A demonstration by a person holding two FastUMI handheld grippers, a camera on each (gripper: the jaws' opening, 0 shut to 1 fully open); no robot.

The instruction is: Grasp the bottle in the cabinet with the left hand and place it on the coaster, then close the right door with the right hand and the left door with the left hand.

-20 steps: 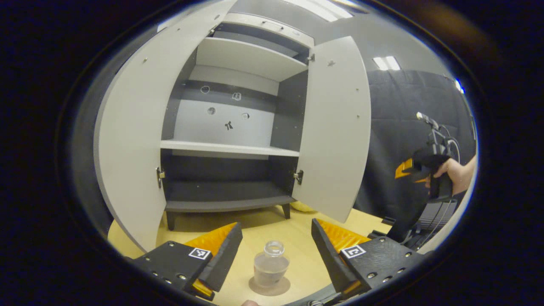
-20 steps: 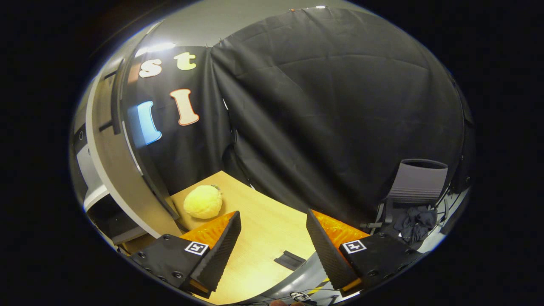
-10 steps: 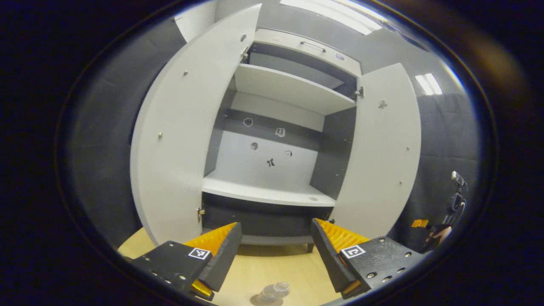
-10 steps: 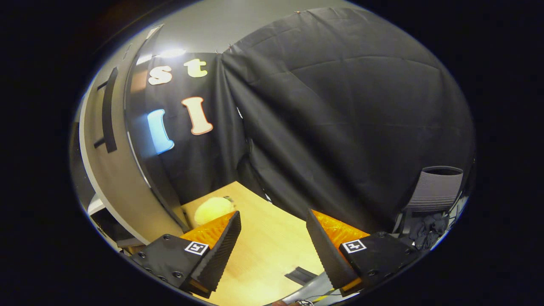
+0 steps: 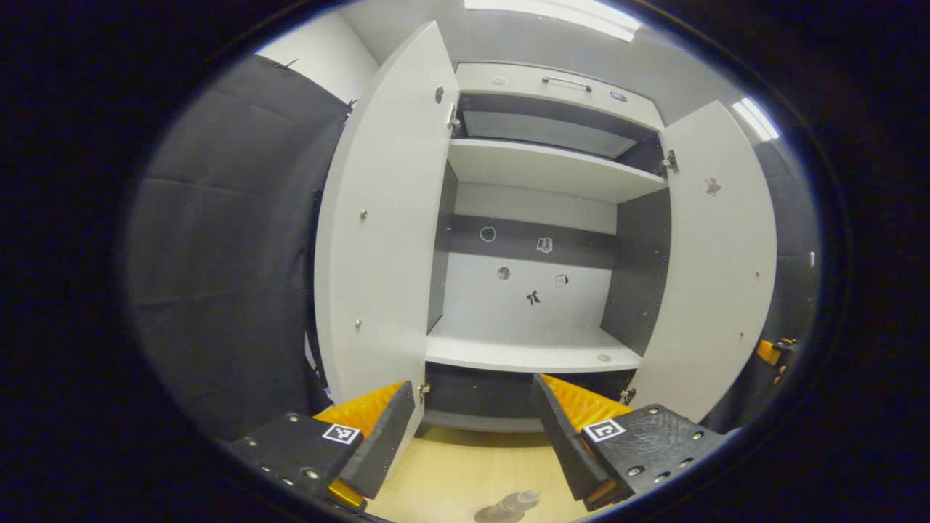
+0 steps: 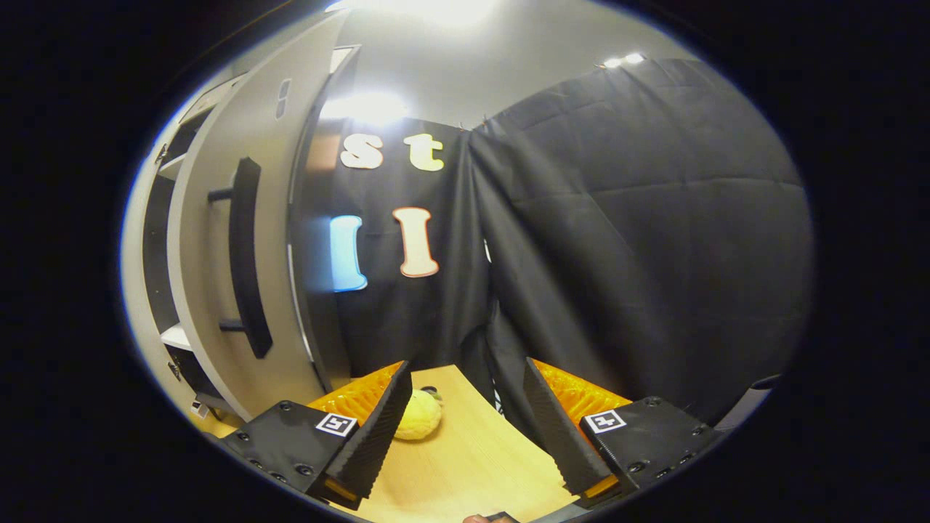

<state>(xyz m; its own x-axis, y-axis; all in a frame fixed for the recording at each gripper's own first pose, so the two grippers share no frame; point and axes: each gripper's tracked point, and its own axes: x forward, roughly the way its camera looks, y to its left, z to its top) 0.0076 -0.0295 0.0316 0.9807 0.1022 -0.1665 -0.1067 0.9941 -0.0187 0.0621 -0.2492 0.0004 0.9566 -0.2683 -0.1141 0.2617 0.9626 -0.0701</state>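
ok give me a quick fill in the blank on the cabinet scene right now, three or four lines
1. Both cabinet doors, the left door and the right door, stand ____.
2. The left tool has its fingers apart and holds ____.
3. On the wooden table, just past the right tool, lies a round ____ plush toy.
4. The black bar handle is mounted on the outside of the ____ door.

Missing words: open; nothing; yellow; right
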